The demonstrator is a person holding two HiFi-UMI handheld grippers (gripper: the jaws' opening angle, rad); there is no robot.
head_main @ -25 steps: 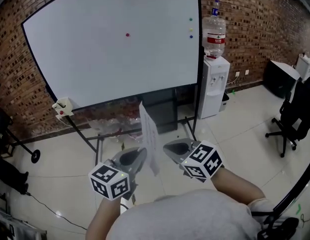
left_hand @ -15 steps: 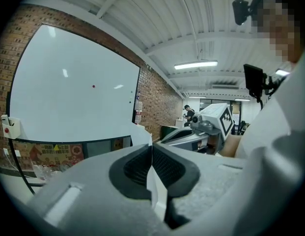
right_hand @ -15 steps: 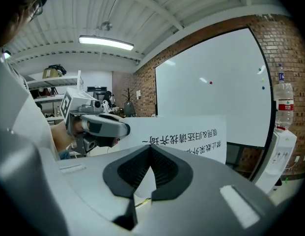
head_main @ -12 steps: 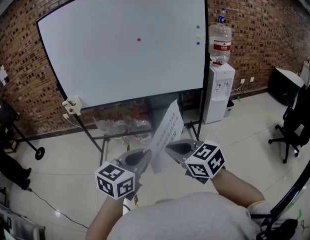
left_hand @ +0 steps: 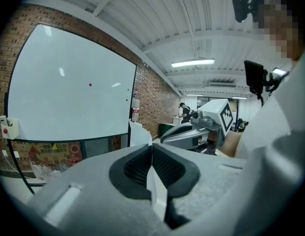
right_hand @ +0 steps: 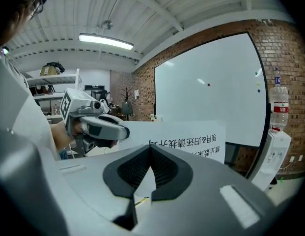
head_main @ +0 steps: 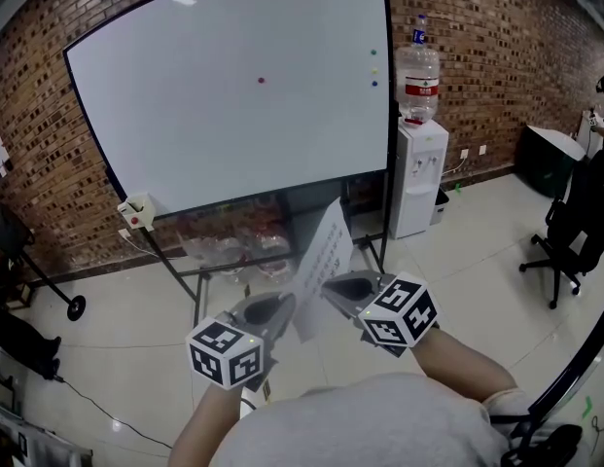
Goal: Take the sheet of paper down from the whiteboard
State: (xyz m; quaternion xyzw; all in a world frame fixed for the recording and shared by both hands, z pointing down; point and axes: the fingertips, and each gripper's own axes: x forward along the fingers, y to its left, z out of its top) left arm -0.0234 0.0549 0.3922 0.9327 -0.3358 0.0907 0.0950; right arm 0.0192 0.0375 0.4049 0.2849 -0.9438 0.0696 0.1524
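The left gripper's (head_main: 282, 305) jaws pinch the white printed sheet of paper (head_main: 323, 253), held away from the large whiteboard (head_main: 233, 95), while the right gripper's (head_main: 331, 286) jaws are closed on nothing beside it.

Sheet (head_main: 323, 259) white w/ blk print, whiteboard (head_main: 233, 95) white w/ blk frame, wall (head_main: 477, 56) red-brown brick.

**Matching grey tools, grey shirt**

The left tool (left_hand: 151, 149) and right tool (right_hand: 151, 149) have the same smooth, rounded pale-grey shells. Each is fronted by black ribbed pads (left_hand: 135, 168) in a dark, wing-shaped surround. The left cube (head_main: 224, 353) and right cube (head_main: 399, 311) are white, printed with black square markers. The person wears a light grey shirt (head_main: 370, 421).
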